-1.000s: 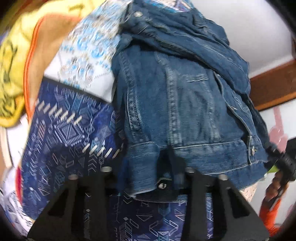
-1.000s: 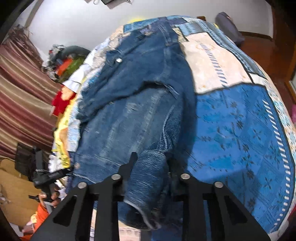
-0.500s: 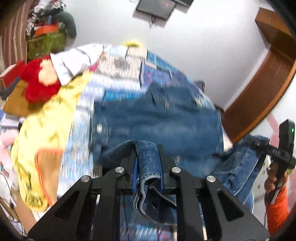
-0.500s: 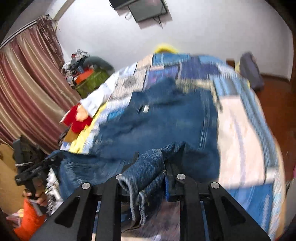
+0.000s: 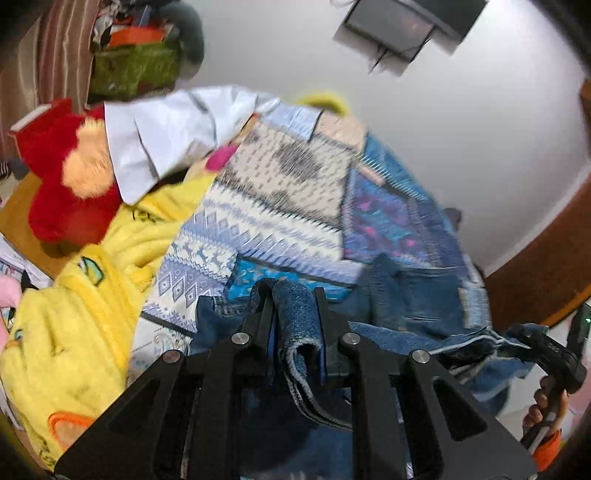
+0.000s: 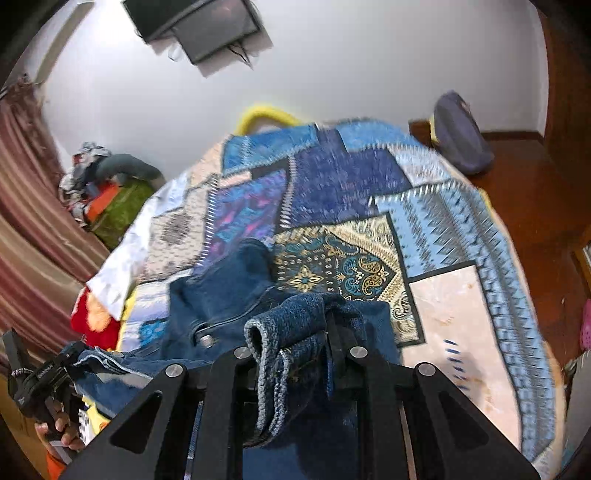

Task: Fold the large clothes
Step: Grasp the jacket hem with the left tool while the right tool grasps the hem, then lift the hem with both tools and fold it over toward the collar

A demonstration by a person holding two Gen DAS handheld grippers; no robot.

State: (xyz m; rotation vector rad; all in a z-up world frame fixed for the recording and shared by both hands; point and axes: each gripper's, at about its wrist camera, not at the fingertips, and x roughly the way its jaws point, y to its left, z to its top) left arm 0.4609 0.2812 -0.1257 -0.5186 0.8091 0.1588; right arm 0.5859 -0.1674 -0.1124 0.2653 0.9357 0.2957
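I am holding the denim jacket [image 5: 417, 295] with both grippers. The left gripper [image 5: 295, 314] is clamping a rolled denim edge; its fingers [image 5: 264, 317] have just been closing in and are now pinching the fold narrowly between them. The right gripper [image 6: 306, 332] is gripping another bunched hem of the same jacket, its fingers [image 6: 334, 339] standing close together with the cloth pressed between and spilling over the left one. The jacket is hanging between the two grippers, with its far part trailing onto the patchwork bedspread [image 6: 461, 314]. In the left wrist view I am seeing the right gripper's handle and the hand [image 5: 545, 406] around it at the right edge, with denim stretching toward it. To the left of the bed a yellow blanket [image 5: 74, 332], a red plush toy [image 5: 55, 184] and a white shirt [image 5: 166, 140] are lying in a heap. A screen [image 6: 199, 26] is hanging on the white wall.
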